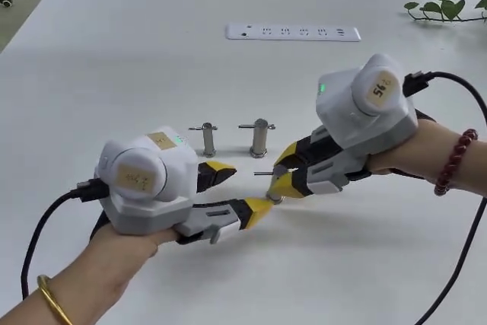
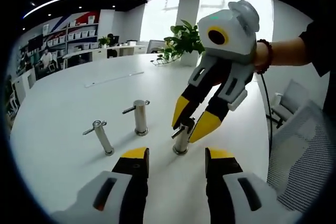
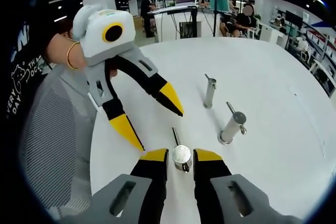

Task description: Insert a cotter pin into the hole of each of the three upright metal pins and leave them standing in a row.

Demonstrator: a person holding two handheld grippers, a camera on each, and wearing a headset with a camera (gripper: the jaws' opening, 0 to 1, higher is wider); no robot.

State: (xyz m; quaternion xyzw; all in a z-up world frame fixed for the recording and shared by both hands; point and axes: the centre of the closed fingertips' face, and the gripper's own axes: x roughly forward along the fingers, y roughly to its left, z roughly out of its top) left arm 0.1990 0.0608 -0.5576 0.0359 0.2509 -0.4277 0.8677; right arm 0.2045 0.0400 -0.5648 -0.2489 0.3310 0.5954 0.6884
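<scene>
While left tongs [image 1: 245,188] gape nearby | metal pin [image 3: 181,155] between right tongs [image 3: 181,156]

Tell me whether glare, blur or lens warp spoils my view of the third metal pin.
Left gripper view: third metal pin sharp, fisheye warp at the edges, windows blown out. Right gripper view: its cap glares bright, outline crisp. Head view: soft even light, faint shadows, right gripper covers most of the pin.

The left hand [image 1: 144,240] holds the left gripper [image 1: 242,190] low, pointing to the right, with its jaws wide apart. The right hand [image 1: 399,156] holds the right gripper [image 1: 283,173] pointing left and down, jaws close together. Their tips almost meet
</scene>
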